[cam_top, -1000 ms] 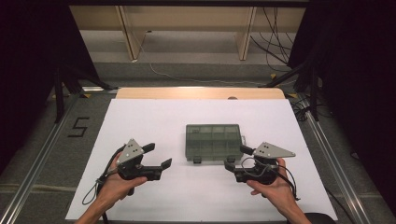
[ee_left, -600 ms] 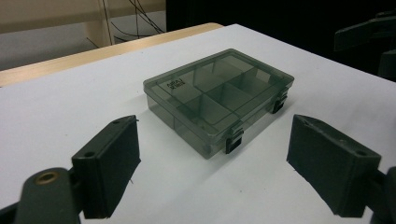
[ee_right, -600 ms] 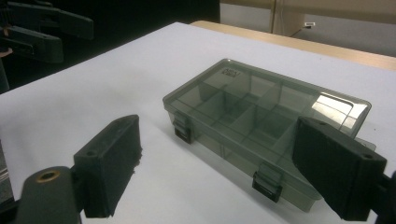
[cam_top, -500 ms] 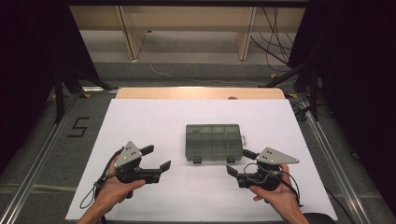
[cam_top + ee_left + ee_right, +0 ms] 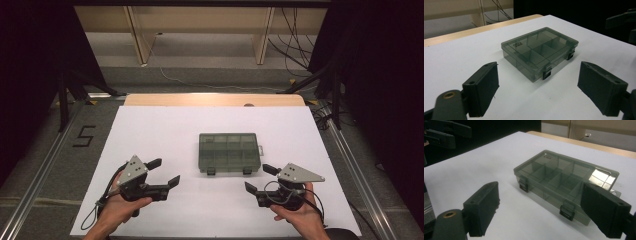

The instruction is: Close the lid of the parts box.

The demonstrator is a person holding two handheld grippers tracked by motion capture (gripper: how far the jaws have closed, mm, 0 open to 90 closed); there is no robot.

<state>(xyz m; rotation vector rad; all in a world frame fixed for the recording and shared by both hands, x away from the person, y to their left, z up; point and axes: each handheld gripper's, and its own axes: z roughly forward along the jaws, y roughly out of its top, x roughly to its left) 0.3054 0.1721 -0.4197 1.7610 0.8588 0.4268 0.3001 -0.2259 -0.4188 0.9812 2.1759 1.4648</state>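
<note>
A smoky-grey plastic compartment box (image 5: 228, 152) lies closed in the middle of the white table, its two latches (image 5: 210, 172) facing the person. In the left gripper view the box (image 5: 539, 51) lies ahead between the jaws; in the right gripper view the box (image 5: 564, 181) sits close, its lid down and both latches fastened. My left gripper (image 5: 162, 172) is held at the near left, open and empty. My right gripper (image 5: 260, 179) hovers at the near right, open and empty, its jaws pointing toward the box.
The white table (image 5: 165, 130) ends in a wooden strip (image 5: 215, 100) at the far edge. Metal rails (image 5: 45, 165) run along both sides, with a "5" marker (image 5: 84, 135) on the floor at left. Cables (image 5: 300, 30) hang at the back right.
The right gripper has drawn back toward the near edge and slightly right, away from the box. The left gripper has barely shifted. The box has not moved.
</note>
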